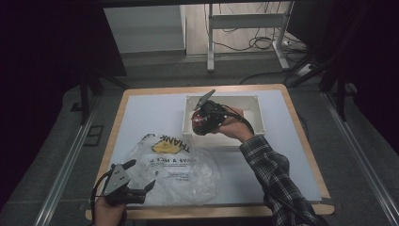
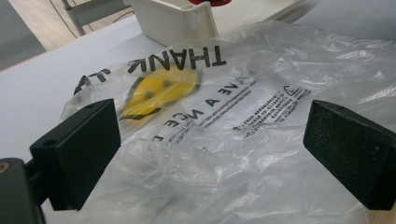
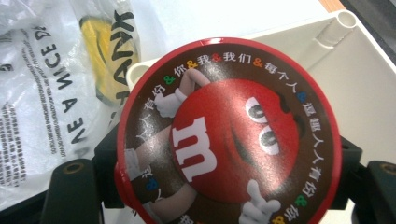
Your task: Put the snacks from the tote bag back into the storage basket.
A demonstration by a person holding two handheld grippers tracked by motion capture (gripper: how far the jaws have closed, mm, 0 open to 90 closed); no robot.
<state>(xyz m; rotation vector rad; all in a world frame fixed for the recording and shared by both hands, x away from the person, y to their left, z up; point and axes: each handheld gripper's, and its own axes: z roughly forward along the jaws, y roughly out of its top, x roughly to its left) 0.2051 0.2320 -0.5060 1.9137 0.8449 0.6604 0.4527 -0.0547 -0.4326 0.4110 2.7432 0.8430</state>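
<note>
A round red M&M's container (image 1: 199, 124) with a red candy character on its lid (image 3: 233, 135) hangs over the left end of the white bin (image 1: 226, 97). My right gripper (image 1: 203, 120) is shut on it, a black jaw at each side of the container (image 3: 229, 163). A clear plastic bag (image 1: 183, 169) printed with a yellow smiley and black "THANK" lettering lies crumpled on the table's near half. At the near left, my left gripper (image 1: 140, 174) stands open at the bag's edge. Its pads are wide apart, with the bag (image 2: 261, 154) lying below and beyond them.
The white table top (image 1: 155, 108) has a wooden rim, and dark floor surrounds it. The bin's corner (image 2: 173, 18) rises just behind the bag. A person's plaid sleeve (image 1: 268, 165) reaches in from the lower right. Table legs and cables stand on the floor behind.
</note>
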